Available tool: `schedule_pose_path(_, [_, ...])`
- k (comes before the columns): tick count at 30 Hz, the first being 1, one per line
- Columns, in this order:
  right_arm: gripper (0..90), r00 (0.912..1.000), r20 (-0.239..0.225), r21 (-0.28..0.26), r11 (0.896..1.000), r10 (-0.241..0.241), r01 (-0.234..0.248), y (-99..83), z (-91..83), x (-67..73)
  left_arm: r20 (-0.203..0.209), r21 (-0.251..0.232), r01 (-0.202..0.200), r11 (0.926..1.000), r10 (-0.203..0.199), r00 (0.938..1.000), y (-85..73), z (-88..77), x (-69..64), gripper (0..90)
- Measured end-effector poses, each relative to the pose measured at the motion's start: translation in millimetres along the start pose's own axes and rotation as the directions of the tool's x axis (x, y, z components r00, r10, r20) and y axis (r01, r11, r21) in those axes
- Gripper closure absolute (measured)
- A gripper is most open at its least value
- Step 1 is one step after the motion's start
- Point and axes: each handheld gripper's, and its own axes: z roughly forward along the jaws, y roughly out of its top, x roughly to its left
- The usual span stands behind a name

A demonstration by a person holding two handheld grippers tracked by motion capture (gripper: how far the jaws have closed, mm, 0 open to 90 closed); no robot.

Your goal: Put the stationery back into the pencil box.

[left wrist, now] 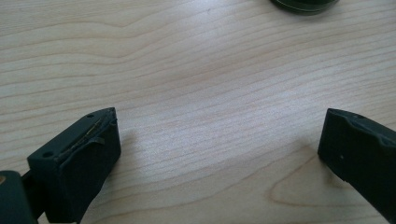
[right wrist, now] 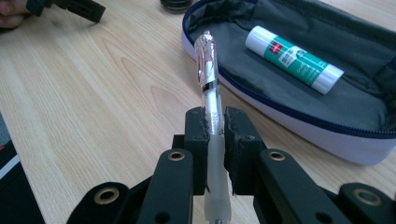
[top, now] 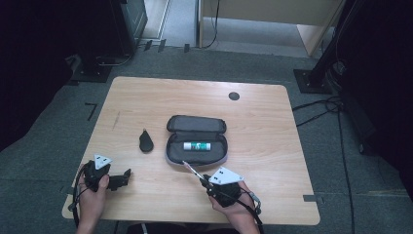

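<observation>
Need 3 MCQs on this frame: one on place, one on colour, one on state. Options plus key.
1. Where does the glue stick lie?
A. inside the open pencil case
B. on the bare table
C. in the left tool

2. What colour is the glue stick's label?
A. red
B. green
C. yellow

3. What state is the right tool in?
A. open, nothing in it
B. shut on the pen
C. shut on the case's zip

Key: 1 A, it rests on the grey lining; 2 B, a green band on a white tube; 3 B, the jaws pinch the clear pen barrel.
</observation>
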Motion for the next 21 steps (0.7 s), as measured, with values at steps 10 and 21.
schedule_pose_path(10, [80.6, 0.9998, -0.017, -0.025, 1.0, -0.003, 0.003, 10.4, -5.9, -2.3, 0.0, 0.0, 0.0, 1.0, 0.0, 1.0, 0.0, 0.0, 0.0, 0.0])
schedule_pose_path(21, [80.5, 0.9996, -0.001, -0.027, 0.999, -0.027, 0.027, 23.9, -4.7, -11.4, 0.0, 0.001, 0.0, 1.0, 0.0, 1.0, 0.0, -0.1, 0.0, 0.0])
